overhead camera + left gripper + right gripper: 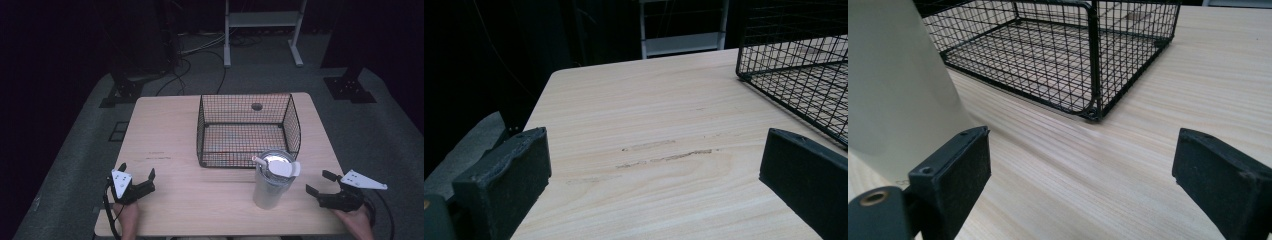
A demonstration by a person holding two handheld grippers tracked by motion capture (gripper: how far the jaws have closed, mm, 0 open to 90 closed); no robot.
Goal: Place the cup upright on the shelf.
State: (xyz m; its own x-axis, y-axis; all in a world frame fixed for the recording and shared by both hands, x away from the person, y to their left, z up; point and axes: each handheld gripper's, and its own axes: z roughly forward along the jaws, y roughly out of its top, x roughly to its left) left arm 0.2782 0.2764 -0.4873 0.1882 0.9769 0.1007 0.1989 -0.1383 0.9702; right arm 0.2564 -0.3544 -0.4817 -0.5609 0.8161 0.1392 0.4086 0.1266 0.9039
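High view: dim and soft, low contrast; only the table [165,125] is lit, from overhead, with the surroundings falling to near black. The tumbler [270,182] lid shows mild glare. Shadows under the wire basket [248,130] are faint, so the light is probably diffuse. Both gripper views are brighter, with the wood grain sharp at mid-range; the near black pads [504,175] look slightly soft. Edge distortion is hard to judge.

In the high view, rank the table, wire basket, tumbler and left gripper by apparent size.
1. table
2. wire basket
3. tumbler
4. left gripper, though it looks close to the tumbler, so that last pair is unsure.
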